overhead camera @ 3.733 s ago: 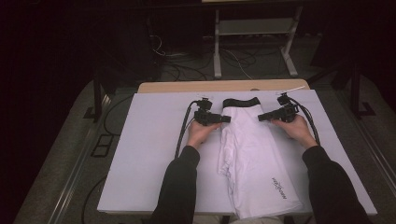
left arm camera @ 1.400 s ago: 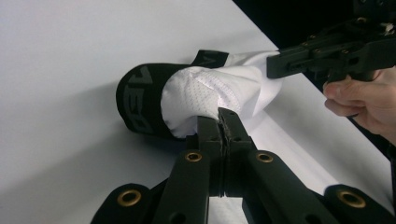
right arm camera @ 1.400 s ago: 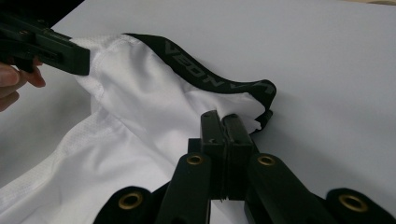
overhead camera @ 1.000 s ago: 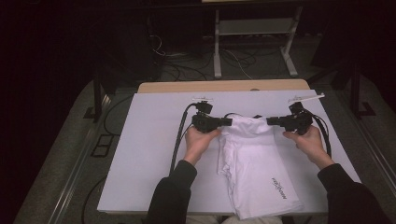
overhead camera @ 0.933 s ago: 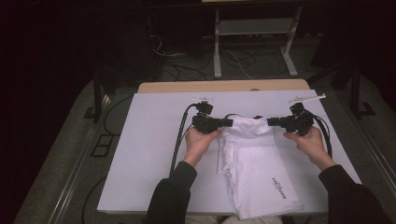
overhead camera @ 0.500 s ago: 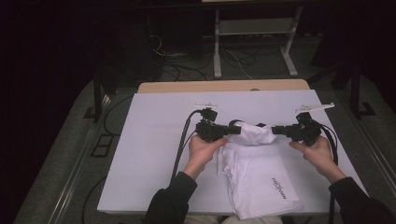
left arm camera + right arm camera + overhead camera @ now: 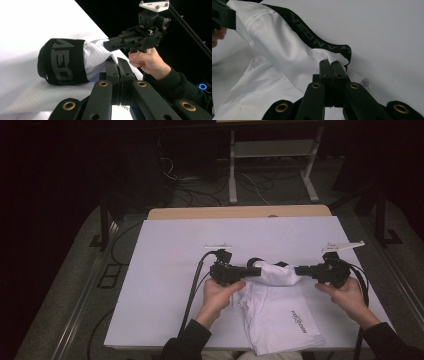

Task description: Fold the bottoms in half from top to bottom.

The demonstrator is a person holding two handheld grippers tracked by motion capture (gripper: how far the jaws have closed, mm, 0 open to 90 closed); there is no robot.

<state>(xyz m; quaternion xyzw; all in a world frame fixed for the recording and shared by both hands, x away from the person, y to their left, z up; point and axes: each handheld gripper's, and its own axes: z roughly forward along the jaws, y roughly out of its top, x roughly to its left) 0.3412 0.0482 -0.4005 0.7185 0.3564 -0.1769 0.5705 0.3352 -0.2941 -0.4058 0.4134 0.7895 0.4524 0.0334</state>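
White shorts [image 7: 280,315] with a black lettered waistband [image 7: 255,262] lie on the white table top [image 7: 165,270], their legs toward the person. My left gripper [image 7: 257,270] is shut on the white mesh just below the waistband [image 7: 62,61], pinched between its jaws [image 7: 119,66]. My right gripper [image 7: 298,270] is shut on the fabric at the waistband's other side [image 7: 331,63], where the black band [image 7: 317,41] curls over. The two grippers point at each other, and the waist end is lifted and bunched between them. The right gripper [image 7: 107,45] also appears in the left gripper view.
A strip of wooden table edge [image 7: 240,212] runs along the far side. Beyond it stand a metal frame [image 7: 270,170] and loose cables on the dark floor. Bare white surface lies left of the shorts and toward the far edge.
Both hands have come toward the person, carrying the waist end off the table and back over the legs of the shorts. Both jaws stayed shut.
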